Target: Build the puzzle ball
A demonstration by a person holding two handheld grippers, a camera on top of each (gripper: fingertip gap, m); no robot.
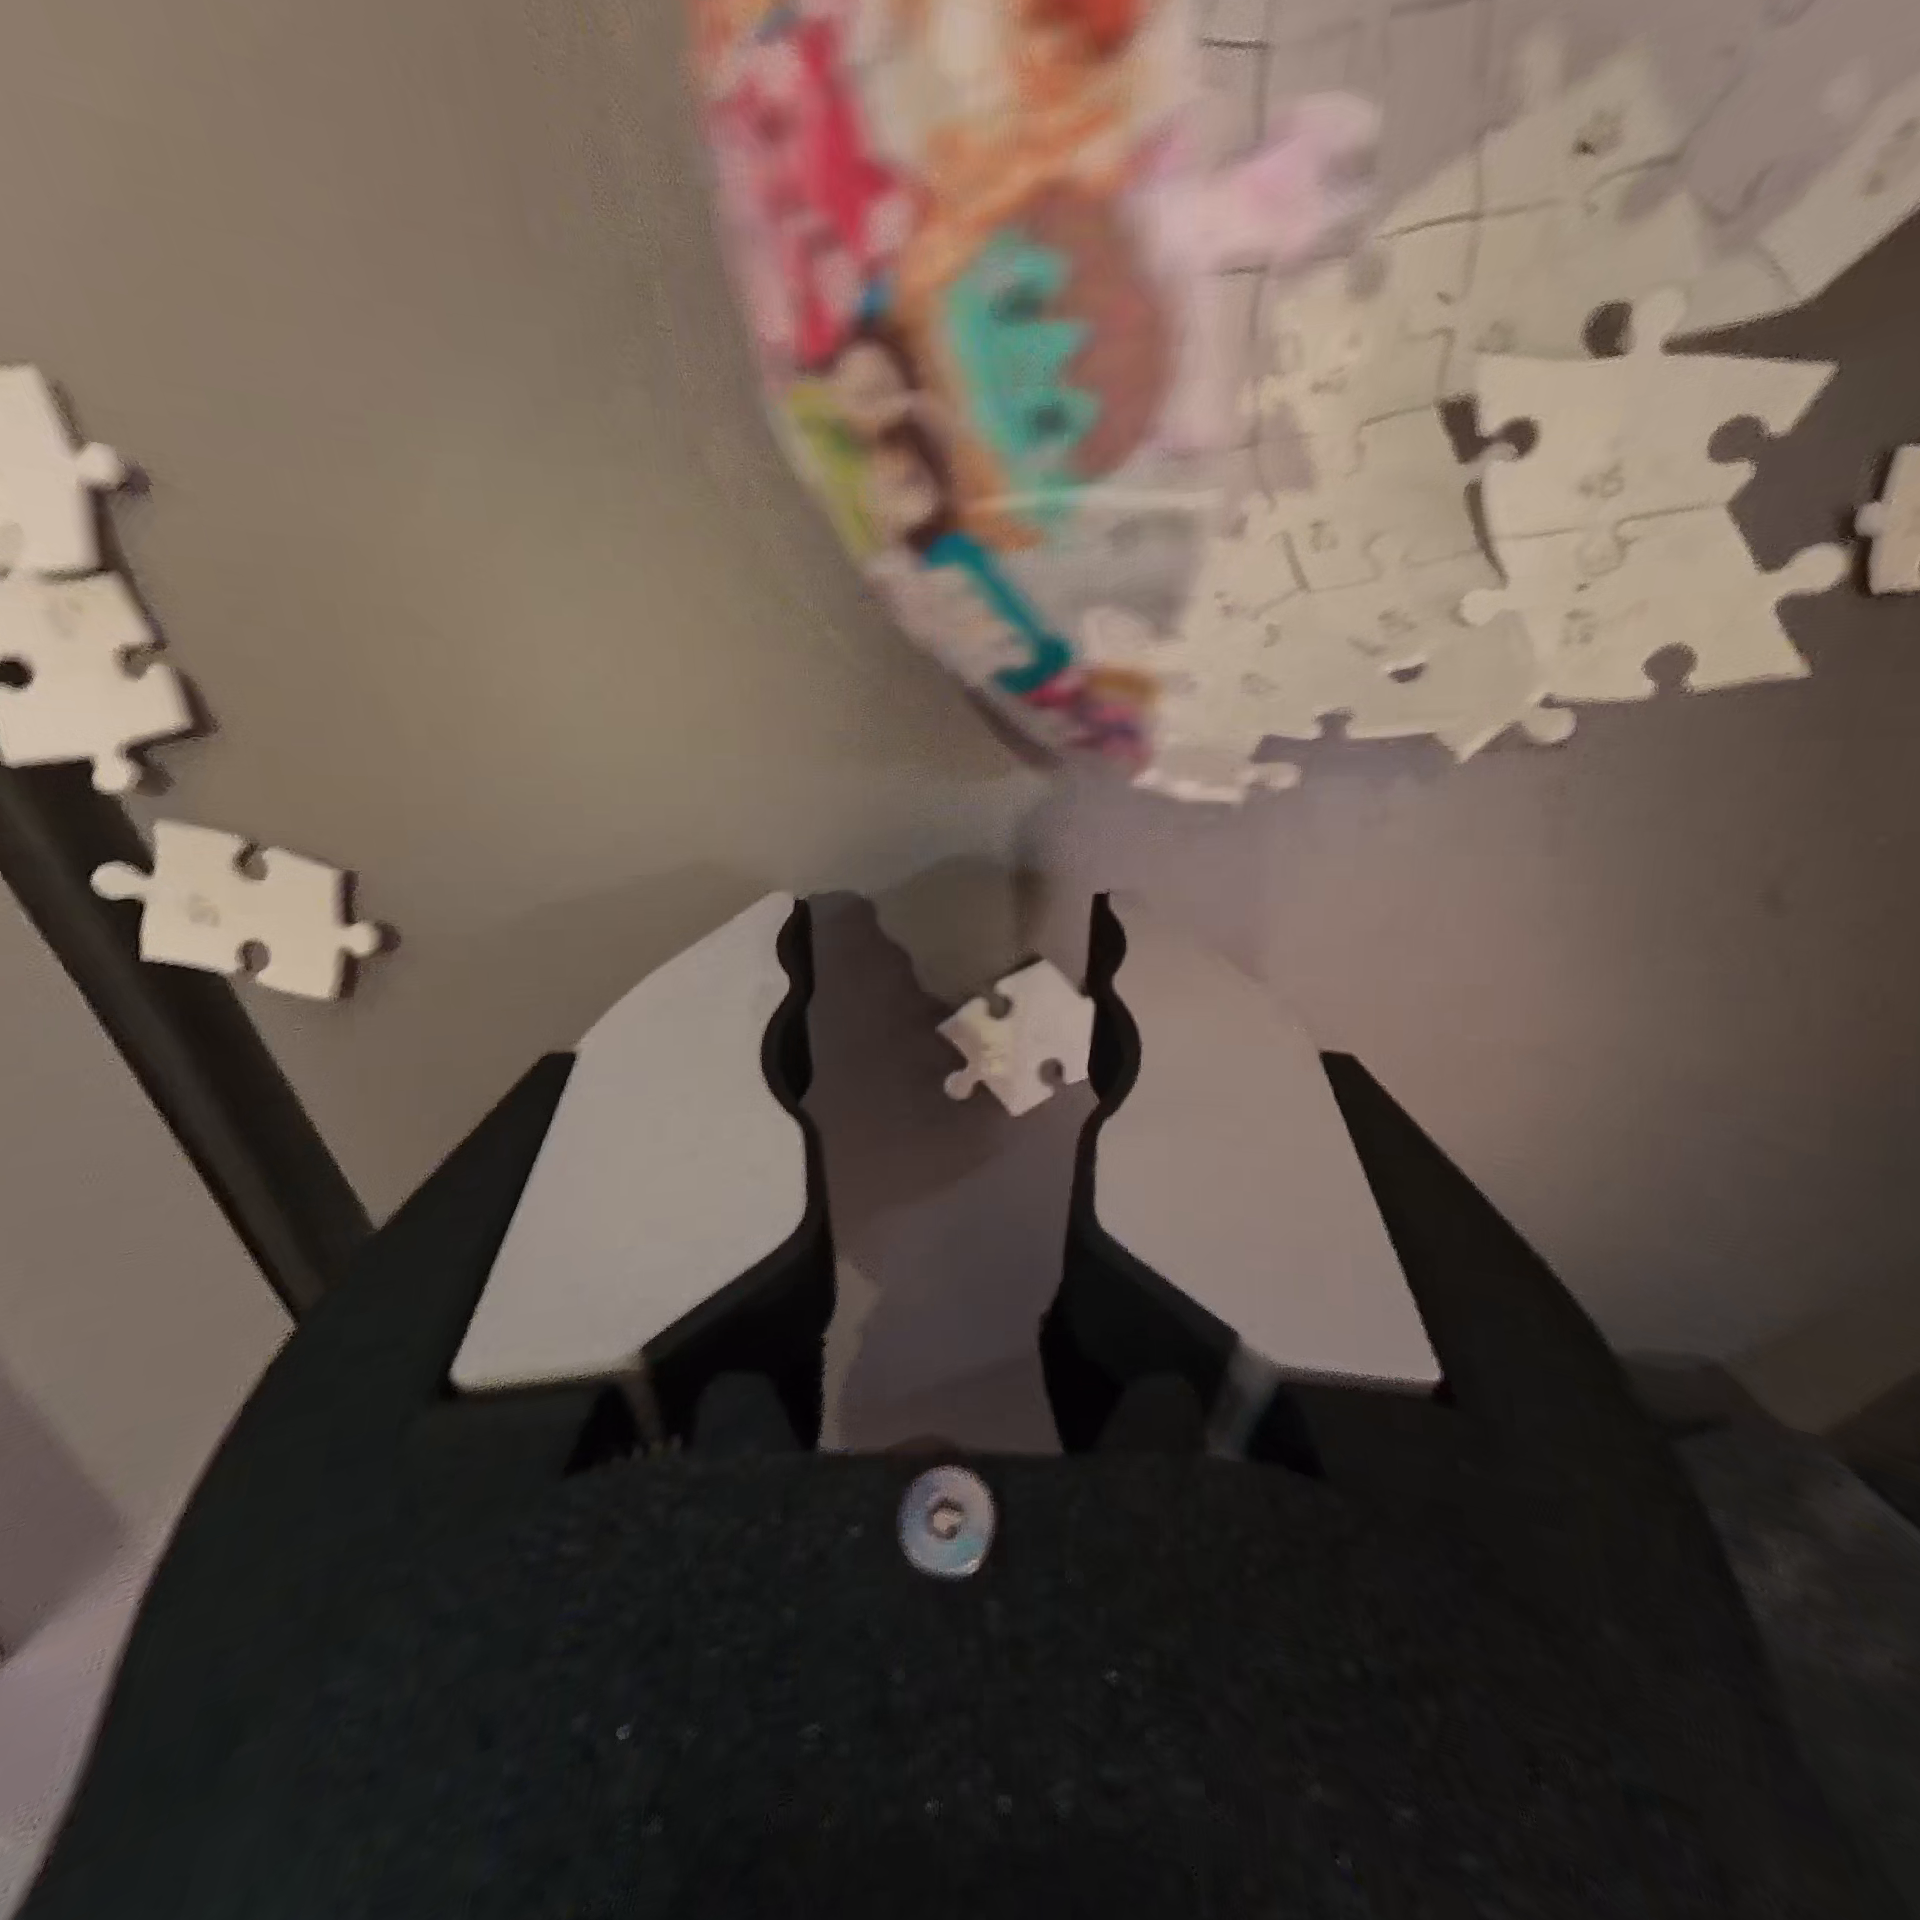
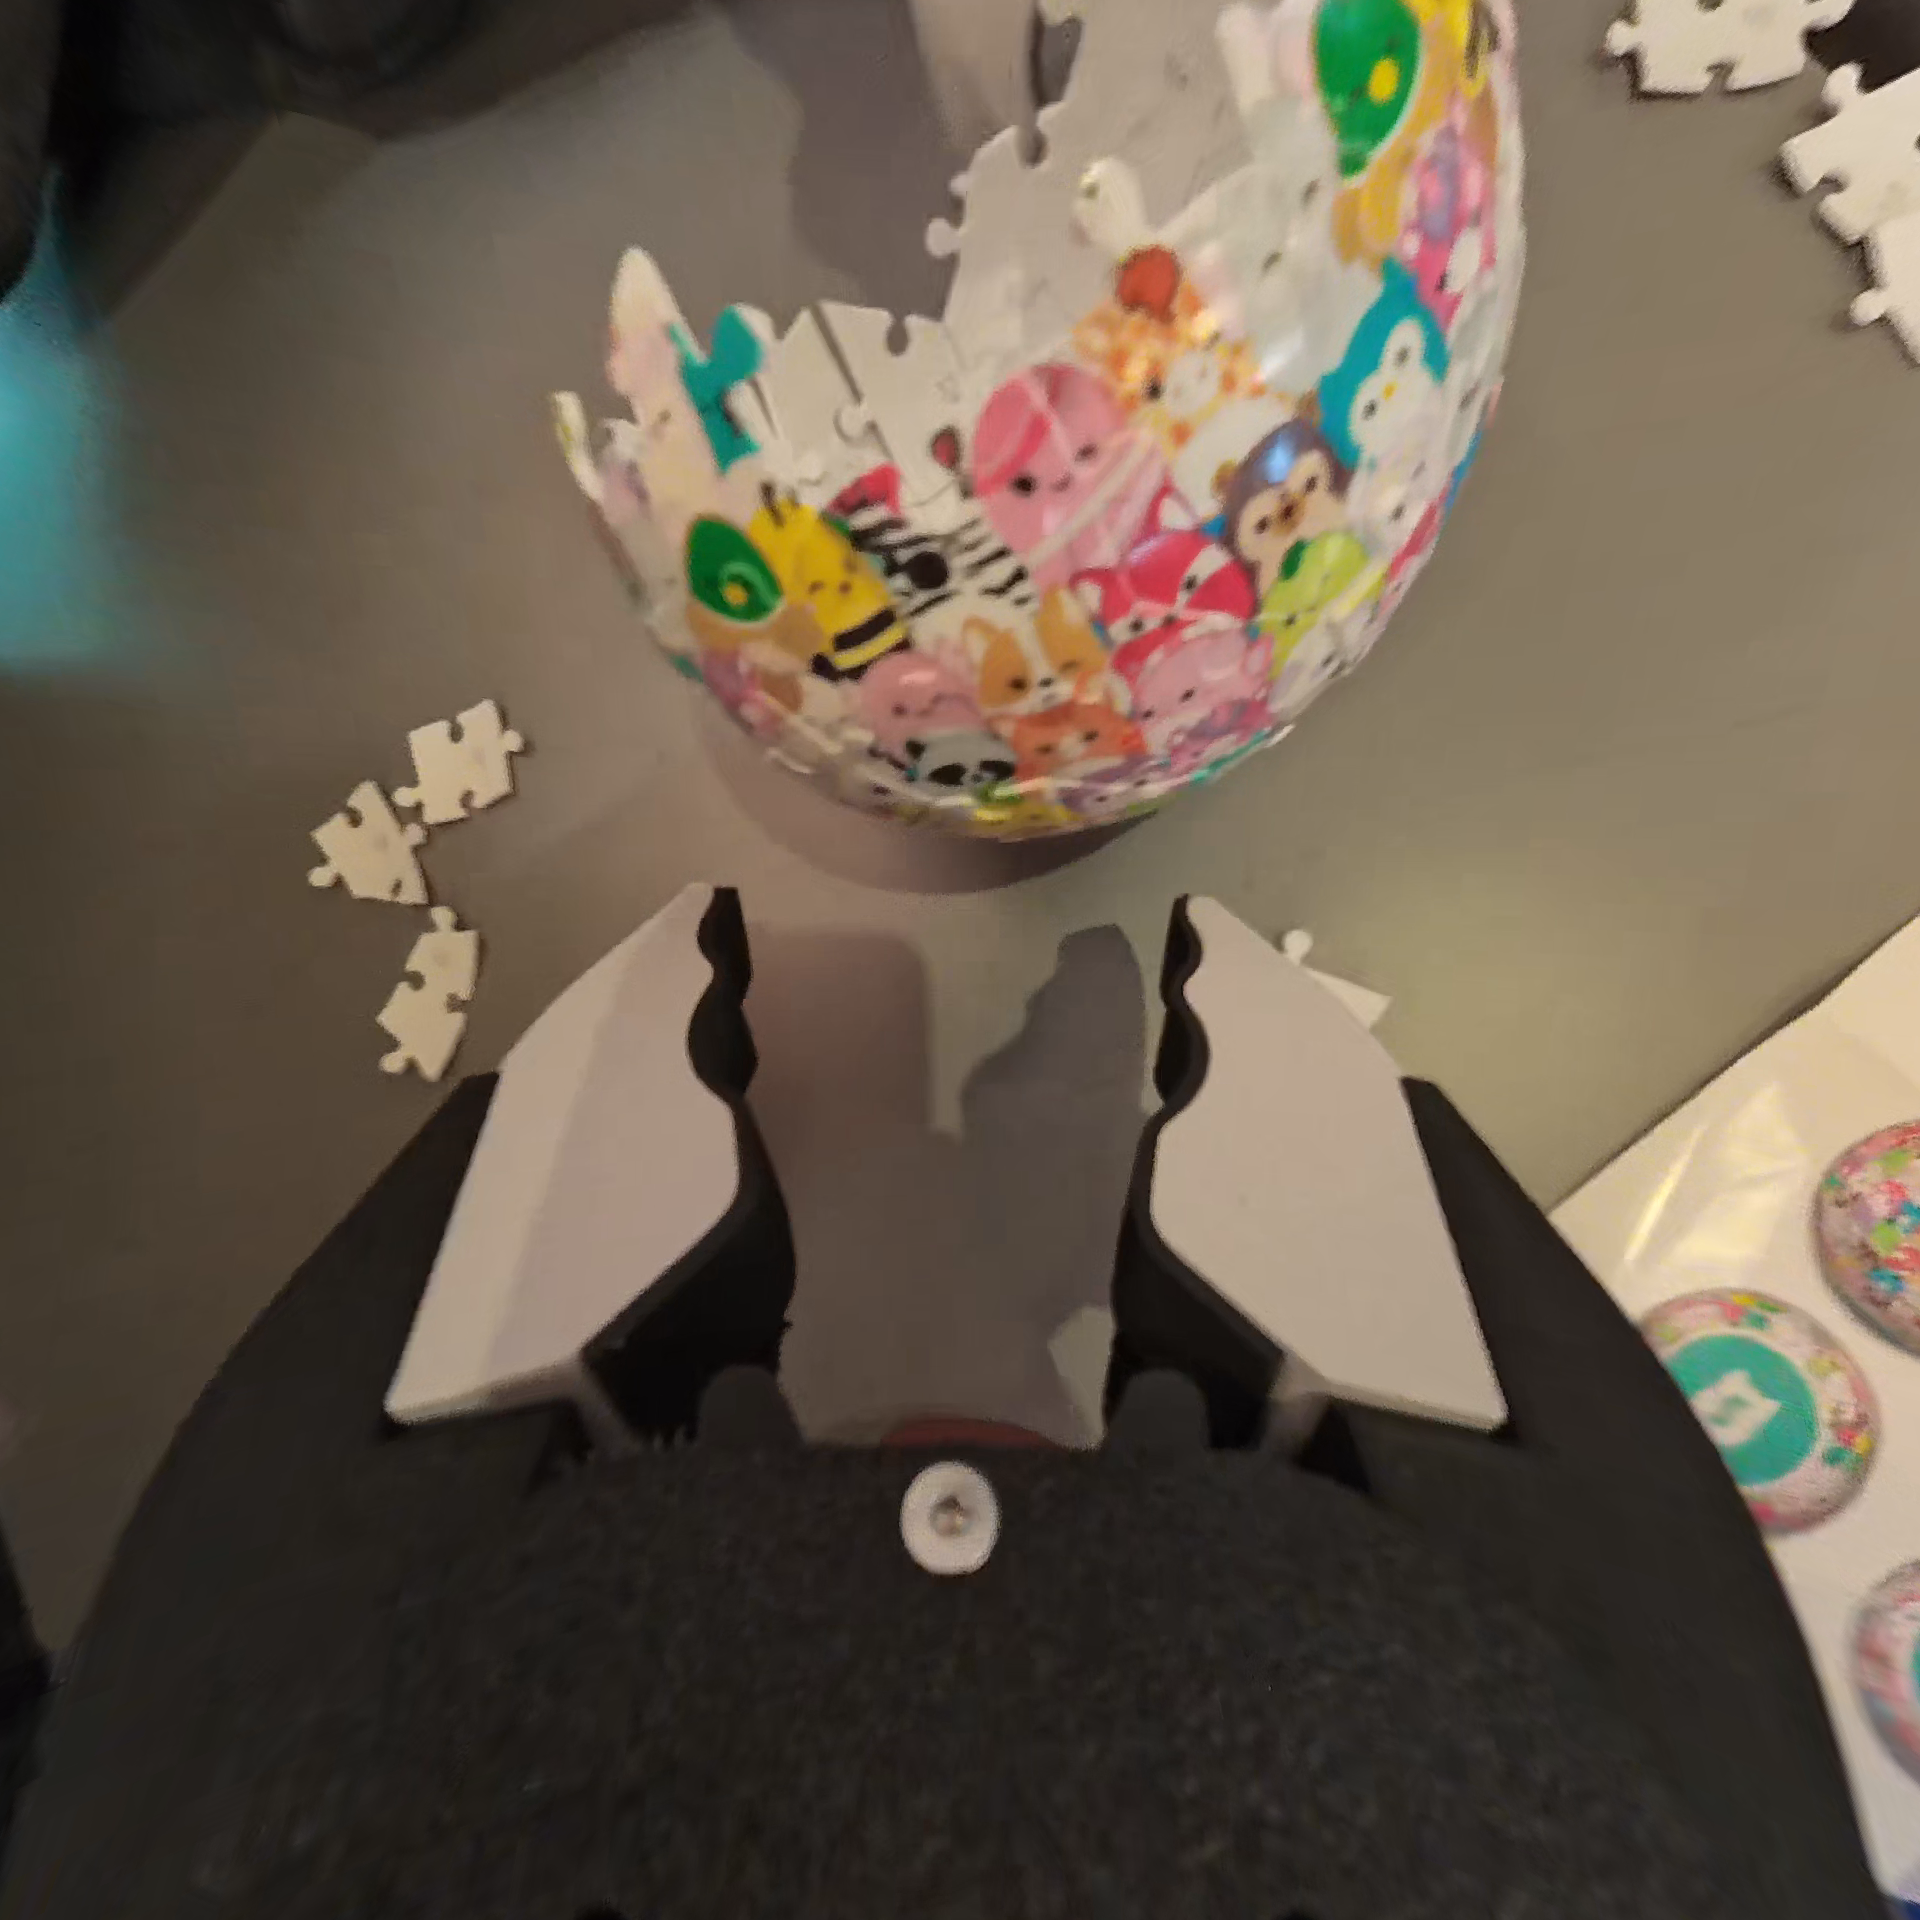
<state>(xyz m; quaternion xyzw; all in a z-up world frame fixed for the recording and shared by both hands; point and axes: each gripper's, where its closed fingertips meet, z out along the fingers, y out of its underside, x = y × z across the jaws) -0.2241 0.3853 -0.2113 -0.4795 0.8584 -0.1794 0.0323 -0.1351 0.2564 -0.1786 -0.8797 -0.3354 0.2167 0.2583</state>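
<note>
The part-built puzzle ball [image 2: 1049, 540] is a colourful open shell with a jagged rim, resting on the grey table just beyond my right gripper [image 2: 956, 914], which is open and empty. In the left wrist view the ball [image 1: 1091, 343] fills the top, blurred, with its white inner side showing at the right. My left gripper [image 1: 948, 909] is open above a single white puzzle piece [image 1: 1013, 1034] that lies on the table between the fingers, close to the right finger [image 1: 1107, 997].
Loose white pieces lie at the left [image 1: 244, 909] and far left [image 1: 73, 665] of the left wrist view. In the right wrist view, pieces lie left [image 2: 416, 831] and top right [image 2: 1849, 177]. A sheet with ball pictures [image 2: 1766, 1351] lies at the right. A dark bar [image 1: 156, 1039] crosses the left. The left gripper's tips are roughly 15 cm from the right gripper's.
</note>
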